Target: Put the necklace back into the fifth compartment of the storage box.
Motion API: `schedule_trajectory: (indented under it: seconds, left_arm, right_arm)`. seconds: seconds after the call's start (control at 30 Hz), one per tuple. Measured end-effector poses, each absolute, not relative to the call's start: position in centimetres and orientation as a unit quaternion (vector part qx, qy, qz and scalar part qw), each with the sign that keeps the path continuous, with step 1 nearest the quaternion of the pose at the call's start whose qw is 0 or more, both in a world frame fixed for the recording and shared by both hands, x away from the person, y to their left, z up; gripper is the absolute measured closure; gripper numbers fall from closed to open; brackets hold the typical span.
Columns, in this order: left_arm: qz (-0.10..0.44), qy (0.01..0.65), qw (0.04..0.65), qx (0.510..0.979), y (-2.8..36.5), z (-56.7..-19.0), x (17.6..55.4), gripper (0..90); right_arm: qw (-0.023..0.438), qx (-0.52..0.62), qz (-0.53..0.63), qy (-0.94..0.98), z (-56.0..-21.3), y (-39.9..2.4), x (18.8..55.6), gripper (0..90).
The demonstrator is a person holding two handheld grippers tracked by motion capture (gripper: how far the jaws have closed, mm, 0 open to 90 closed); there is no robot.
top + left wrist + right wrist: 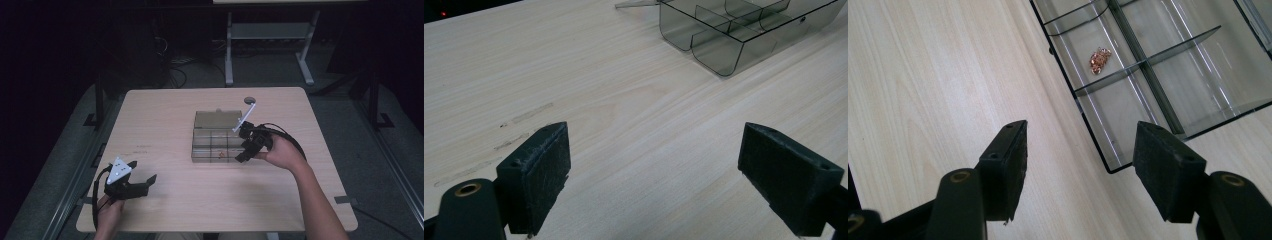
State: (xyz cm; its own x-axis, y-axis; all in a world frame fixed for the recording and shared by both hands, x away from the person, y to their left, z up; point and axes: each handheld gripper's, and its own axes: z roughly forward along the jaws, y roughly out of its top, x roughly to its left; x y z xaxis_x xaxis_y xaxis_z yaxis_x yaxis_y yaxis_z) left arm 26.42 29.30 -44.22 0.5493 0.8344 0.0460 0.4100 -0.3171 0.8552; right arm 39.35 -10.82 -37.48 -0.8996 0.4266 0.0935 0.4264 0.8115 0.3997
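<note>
A smoky clear compartment box [200, 146] lies mid-table with its lid [216, 119] folded back flat behind it. One front compartment holds a small cluster of copper-coloured pieces [218, 154] [1099, 59]. My right gripper [243, 145] hovers at the box's right front corner, its jaws open and empty; in the right gripper view [1080, 140] that corner of the box [1108, 115] lies between and beyond them. My left gripper [144, 171] rests near the table's front left, far from the box, open over bare wood [654, 145]. The left gripper view has the box [724, 50] at its upper right.
A round grey grommet [249, 100] sits in the tabletop behind the box. Faint scuff marks [524, 115] streak the wood ahead of my left gripper. The legs of another table [229, 50] stand on the dark floor beyond the far edge.
</note>
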Motion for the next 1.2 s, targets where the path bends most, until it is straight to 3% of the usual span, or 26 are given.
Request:
schedule_trajectory:
  seconds: [1.2]
  left_arm:
    - [0.251, 0.402, 0.423, 0.772, 29.1, -44.3, 26.3, 13.0]
  right_arm:
    - [0.002, 0.228, 0.216, 0.949, -39.6, -13.3, 35.8, 32.9]
